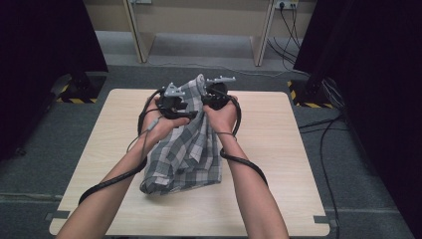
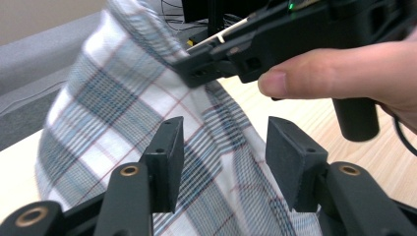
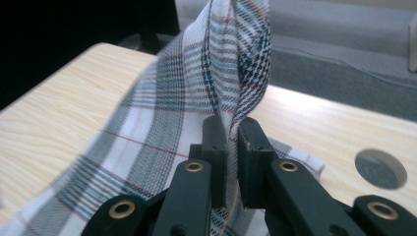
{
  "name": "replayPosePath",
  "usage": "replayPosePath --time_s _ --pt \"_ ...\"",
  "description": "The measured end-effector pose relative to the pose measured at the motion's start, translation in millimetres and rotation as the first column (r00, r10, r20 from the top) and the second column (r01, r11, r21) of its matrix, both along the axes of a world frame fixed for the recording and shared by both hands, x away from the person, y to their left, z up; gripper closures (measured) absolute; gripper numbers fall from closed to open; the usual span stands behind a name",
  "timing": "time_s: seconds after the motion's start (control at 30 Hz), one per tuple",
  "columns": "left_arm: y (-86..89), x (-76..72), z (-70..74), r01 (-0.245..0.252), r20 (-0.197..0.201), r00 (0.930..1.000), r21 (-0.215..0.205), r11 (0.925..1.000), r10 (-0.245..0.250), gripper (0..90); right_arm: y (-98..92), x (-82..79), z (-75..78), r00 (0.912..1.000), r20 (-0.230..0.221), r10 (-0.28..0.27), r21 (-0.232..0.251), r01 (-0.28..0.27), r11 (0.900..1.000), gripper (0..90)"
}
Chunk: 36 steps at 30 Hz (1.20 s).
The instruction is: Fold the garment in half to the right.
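Note:
A grey, white and blue checked cloth (image 1: 189, 154) lies bunched on the pale wooden table (image 1: 283, 149), its far end lifted between both hands. My right gripper (image 3: 232, 142) is shut on a raised fold of the cloth (image 3: 172, 108), which stands up from between its pads. My left gripper (image 2: 223, 152) is open right beside it, its jaws apart in front of the hanging cloth (image 2: 123, 98) without pressing on it. In the high view the left gripper (image 1: 174, 102) and the right gripper (image 1: 216, 97) sit side by side above the table's far middle.
A round hole (image 3: 381, 168) is cut in the tabletop near the right gripper. Beyond the table stand a wooden desk frame (image 1: 259, 45) and black stands with striped bases (image 1: 311, 97). Cables (image 1: 323, 139) run over the grey carpet on the right.

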State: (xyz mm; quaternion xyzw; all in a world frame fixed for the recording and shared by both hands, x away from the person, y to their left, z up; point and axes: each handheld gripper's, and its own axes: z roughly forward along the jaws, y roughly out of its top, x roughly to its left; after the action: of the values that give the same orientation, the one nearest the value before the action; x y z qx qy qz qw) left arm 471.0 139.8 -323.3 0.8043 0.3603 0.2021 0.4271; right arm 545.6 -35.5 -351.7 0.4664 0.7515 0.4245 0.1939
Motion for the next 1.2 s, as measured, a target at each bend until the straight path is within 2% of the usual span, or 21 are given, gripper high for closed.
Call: replayPosePath --time_s 0.23,0.4,0.47,0.67,0.87,1.0,1.03,1.1,1.2 --pt "13.3 -6.0 -12.6 0.015 -0.015 0.9998 0.001 0.9999 -0.015 46.1 -4.0 11.0 -29.5 0.9976 -0.051 -0.047 -0.040 0.045 0.998 82.8" --pt "21.0 -8.2 -23.5 0.008 -0.029 0.9996 0.007 0.9999 -0.008 44.2 -4.0 14.5 -42.5 0.9964 -0.061 -0.058 -0.073 0.054 0.996 82.2" --pt "29.5 -11.3 -29.4 -0.003 -0.028 0.9996 0.010 0.9999 0.003 43.9 -5.6 17.1 -49.3 0.9954 -0.070 -0.065 -0.089 0.059 0.994 82.2" --pt "36.2 -13.4 -34.2 -0.014 -0.028 0.9995 0.012 0.9998 0.014 43.3 -6.9 20.5 -59.8 0.9946 -0.073 -0.073 -0.108 0.065 0.992 82.0" --pt "44.8 -14.2 -44.4 -0.026 -0.043 0.9987 0.006 0.9996 0.027 42.5 -9.8 23.0 -81.5 0.9909 -0.098 -0.092 -0.139 0.078 0.987 80.6" --pt "49.0 -13.9 -47.1 -0.039 -0.047 0.9982 -0.004 0.9992 0.038 40.8 -12.5 24.5 -90.9 0.9892 -0.108 -0.099 -0.143 0.083 0.986 75.4" --pt "52.1 -13.5 -48.4 -0.056 -0.048 0.9973 -0.012 0.9984 0.055 39.8 -13.4 25.1 -92.0 0.9886 -0.110 -0.103 -0.145 0.086 0.986 72.5" --pt "55.5 -12.7 -49.6 -0.071 -0.050 0.9963 -0.018 0.9973 0.070 37.4 -15.6 25.5 -92.0 0.9873 -0.111 -0.113 -0.147 0.097 0.984 66.3" --pt "61.4 -11.5 -51.8 -0.094 -0.052 0.9943 -0.023 0.9953 0.093 34.4 -19.3 24.3 -88.6 0.9859 -0.109 -0.127 -0.125 0.113 0.986 59.1"
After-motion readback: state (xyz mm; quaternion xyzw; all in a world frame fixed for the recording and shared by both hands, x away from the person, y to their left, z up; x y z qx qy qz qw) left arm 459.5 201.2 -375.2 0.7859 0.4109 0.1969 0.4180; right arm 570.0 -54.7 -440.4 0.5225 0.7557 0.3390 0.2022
